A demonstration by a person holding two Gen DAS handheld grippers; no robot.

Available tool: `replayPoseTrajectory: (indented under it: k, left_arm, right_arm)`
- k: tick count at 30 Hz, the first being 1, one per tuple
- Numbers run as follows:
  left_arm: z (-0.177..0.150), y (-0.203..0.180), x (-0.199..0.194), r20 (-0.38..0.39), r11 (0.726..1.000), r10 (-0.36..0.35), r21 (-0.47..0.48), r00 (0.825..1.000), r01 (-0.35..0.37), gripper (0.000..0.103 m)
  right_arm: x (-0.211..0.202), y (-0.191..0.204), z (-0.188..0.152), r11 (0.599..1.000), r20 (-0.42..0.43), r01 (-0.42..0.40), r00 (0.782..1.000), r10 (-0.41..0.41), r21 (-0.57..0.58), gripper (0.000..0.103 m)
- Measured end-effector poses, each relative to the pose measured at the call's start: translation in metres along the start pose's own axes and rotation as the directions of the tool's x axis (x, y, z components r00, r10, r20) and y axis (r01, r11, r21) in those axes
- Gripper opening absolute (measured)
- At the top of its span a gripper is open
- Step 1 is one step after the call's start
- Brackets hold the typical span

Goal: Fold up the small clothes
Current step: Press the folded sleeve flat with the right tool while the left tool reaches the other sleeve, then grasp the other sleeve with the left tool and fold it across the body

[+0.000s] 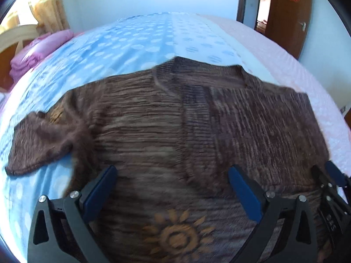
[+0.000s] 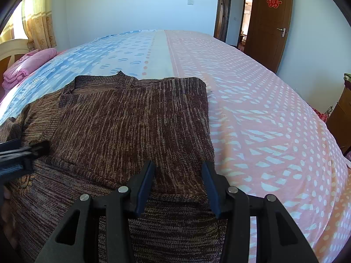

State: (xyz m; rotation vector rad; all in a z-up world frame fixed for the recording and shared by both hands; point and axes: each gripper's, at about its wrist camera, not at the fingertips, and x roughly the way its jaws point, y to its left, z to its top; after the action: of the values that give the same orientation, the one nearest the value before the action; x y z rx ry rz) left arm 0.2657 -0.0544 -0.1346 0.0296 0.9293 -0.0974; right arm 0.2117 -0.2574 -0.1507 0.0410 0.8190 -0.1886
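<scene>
A brown knit sweater (image 1: 153, 120) (image 2: 87, 197) lies flat on the bed, neck away from me. Its right side is folded over the body as a panel (image 2: 136, 118). The left sleeve (image 1: 43, 140) sticks out onto the blue sheet. An orange sunflower motif (image 1: 175, 239) shows near the hem. My left gripper (image 1: 173, 173) hovers over the sweater's middle, open wide, with nothing pinched. My right gripper (image 2: 178, 168) stands half open over the panel's lower right corner; the cloth lies flat between its fingers. Each gripper shows at the other view's edge: the right gripper (image 1: 333, 175), the left gripper (image 2: 22, 151).
The bed sheet is blue with white dots (image 1: 120, 41) on the left and pink (image 2: 263, 120) on the right. A folded pink blanket (image 2: 28, 65) sits at the far left by a headboard. A brown door (image 2: 269, 26) and a dark cabinet (image 2: 342, 114) stand beyond the bed.
</scene>
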Motion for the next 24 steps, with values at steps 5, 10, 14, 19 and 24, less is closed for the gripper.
replayPoseTrajectory:
  k: [5,10,14,19,24]
  left_arm:
    - [-0.003,0.089,-0.05,0.154,0.98,-0.003,-0.196,0.988,0.034,0.103]
    - [-0.022,0.207,-0.062,0.183,0.833,0.061,-0.551,0.981,0.051,0.103]
    - [-0.044,0.253,-0.042,0.128,0.705,0.006,-0.704,0.992,0.086,0.095]
    - [-0.053,0.256,-0.016,0.112,0.672,-0.029,-0.734,0.993,0.102,0.084]
    - [-0.046,0.266,-0.015,0.163,0.646,-0.019,-0.751,0.986,0.137,0.073]
  right_arm:
    - [0.0,0.0,0.0,1.0,0.0,-0.001,1.0,0.001,-0.002,0.048]
    - [0.0,0.001,-0.001,1.0,0.002,0.003,1.0,-0.003,-0.005,0.048]
    - [-0.001,0.001,-0.001,1.0,0.004,0.004,1.0,-0.004,-0.006,0.048]
    - [-0.001,0.001,0.0,1.0,0.003,0.004,1.0,-0.003,-0.006,0.048]
    - [0.0,0.001,-0.001,1.0,0.003,0.004,1.0,-0.004,-0.007,0.048]
